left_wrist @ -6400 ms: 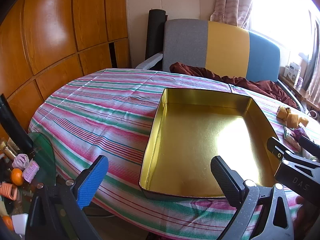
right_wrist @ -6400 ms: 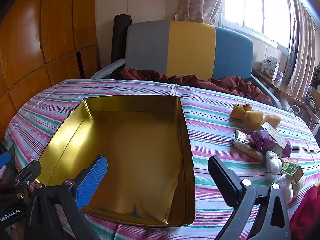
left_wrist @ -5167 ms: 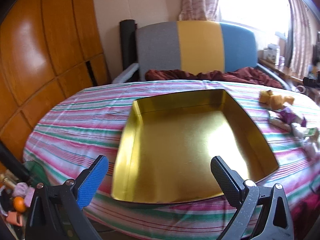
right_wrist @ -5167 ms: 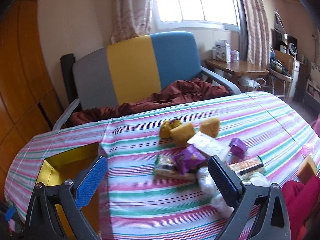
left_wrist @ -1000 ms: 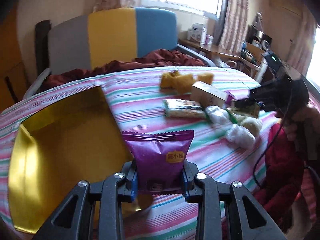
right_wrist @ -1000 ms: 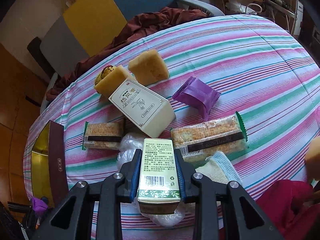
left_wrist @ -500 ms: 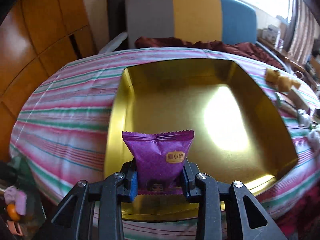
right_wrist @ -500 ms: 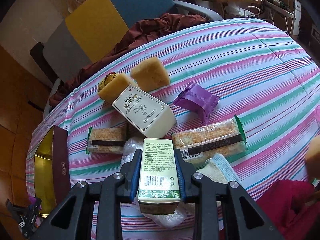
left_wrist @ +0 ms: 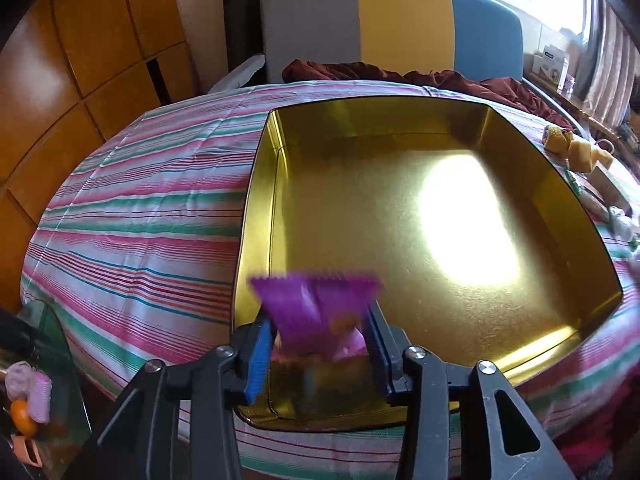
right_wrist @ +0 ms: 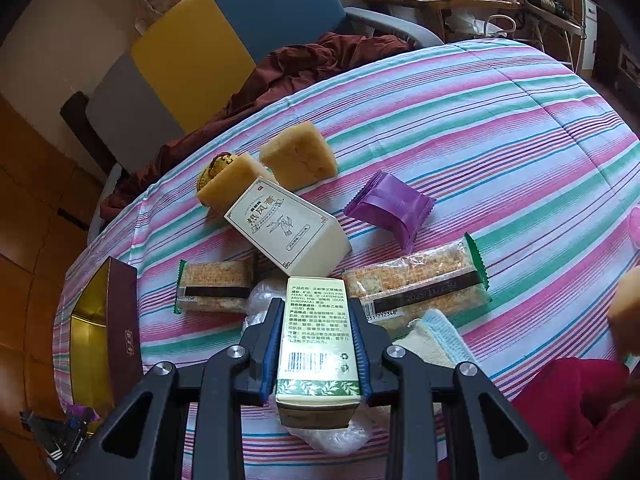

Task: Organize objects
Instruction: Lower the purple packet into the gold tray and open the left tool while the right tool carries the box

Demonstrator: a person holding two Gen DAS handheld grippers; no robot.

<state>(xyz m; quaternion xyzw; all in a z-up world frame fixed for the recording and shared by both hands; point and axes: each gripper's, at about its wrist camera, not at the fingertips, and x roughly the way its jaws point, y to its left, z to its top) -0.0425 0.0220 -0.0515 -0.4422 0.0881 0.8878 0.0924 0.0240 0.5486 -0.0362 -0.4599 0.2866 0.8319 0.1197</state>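
Purple snack packet (left_wrist: 316, 312), blurred, slipping from between left gripper (left_wrist: 316, 344) jaws just opened over near end of gold tin (left_wrist: 552, 184); first item likely delivered. Right gripper (right_wrist: 317, 344) clamped on green-and-white box (right_wrist: 316, 336) above cluttered counter (right_wrist: 500, 112).

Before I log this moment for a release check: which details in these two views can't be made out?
- Purple packet, left wrist view: motion-blurred, print unreadable; whether the pads of the just-opening left gripper touch it is unclear.
- Gold tin, right wrist view: mostly cut off at the left.
- Clear bag, right wrist view: contents hidden behind the green box in the right gripper.
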